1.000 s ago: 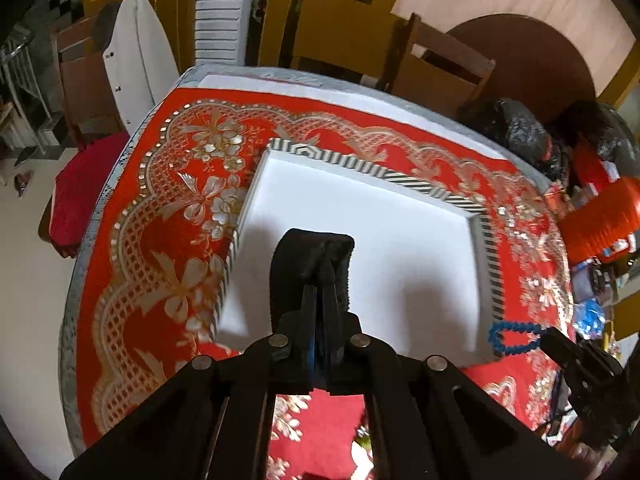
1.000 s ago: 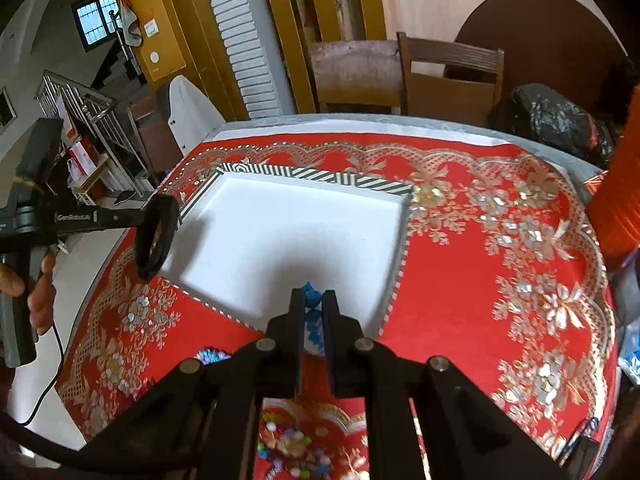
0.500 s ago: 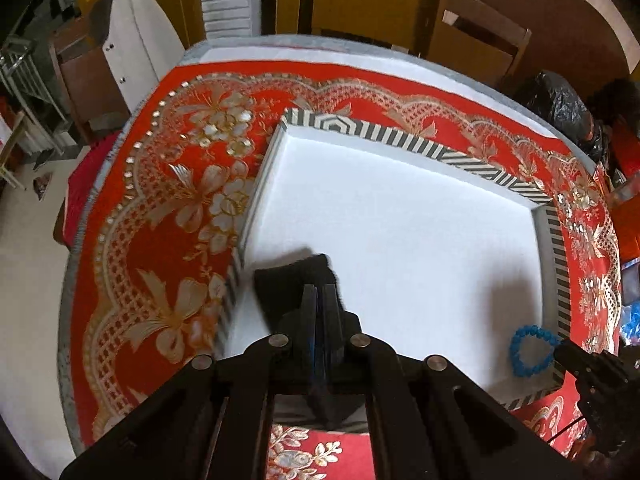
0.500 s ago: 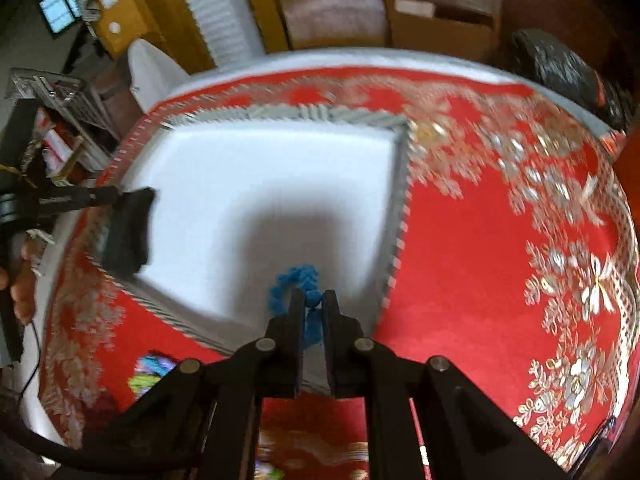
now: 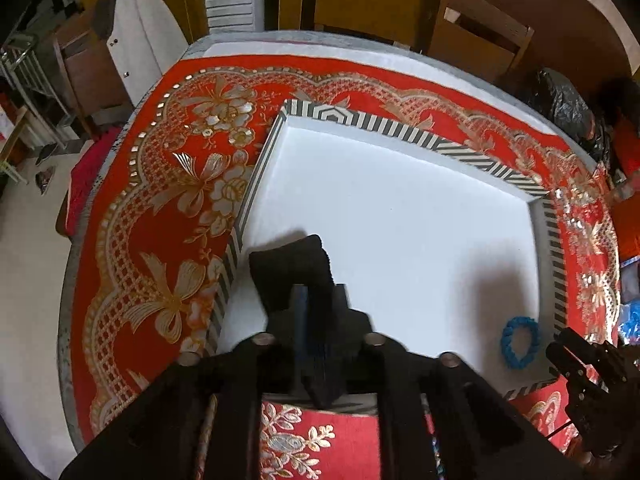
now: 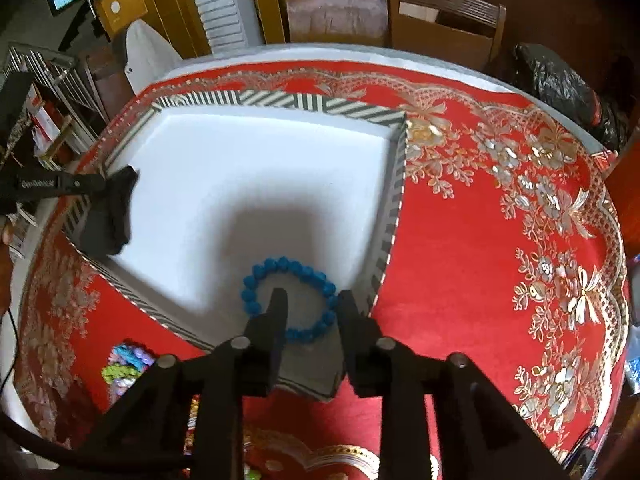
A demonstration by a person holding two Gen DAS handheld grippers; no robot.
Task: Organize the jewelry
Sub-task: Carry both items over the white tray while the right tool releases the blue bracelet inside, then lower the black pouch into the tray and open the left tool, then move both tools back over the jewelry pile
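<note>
Trouble here would most likely come from the right claw [image 6: 310,308]. It hangs with fingers spread, low over the blue bracelet [image 6: 290,300], and one finger [image 6: 276,308] looks to sit inside the ring of beads while the other stands outside it. The bracelet lies flat on the white floor of the tray [image 6: 352,114], in the near corner by the striped wall. If the claw lifts off at a slant, that inner finger could hook the beads and drag the bracelet back out or flip it over the low wall, which is close beside it. A straight rise, I'd guess, clears it.

The left claw [image 5: 318,300] is pressed together on a black band [image 5: 290,266], some soft dark loop of cloth, held low over the tray's other near corner; whether it touches the floor I cannot tell. It is limp and bulky, so it may cling to the pads on release, or slump over the rim [image 5: 240,232] onto the red cloth [image 5: 160,216] of the worktop.

More bright pieces [image 6: 128,360] wait outside the tray near the worktop's edge, and a careless sweep of either arm could knock them off.
</note>
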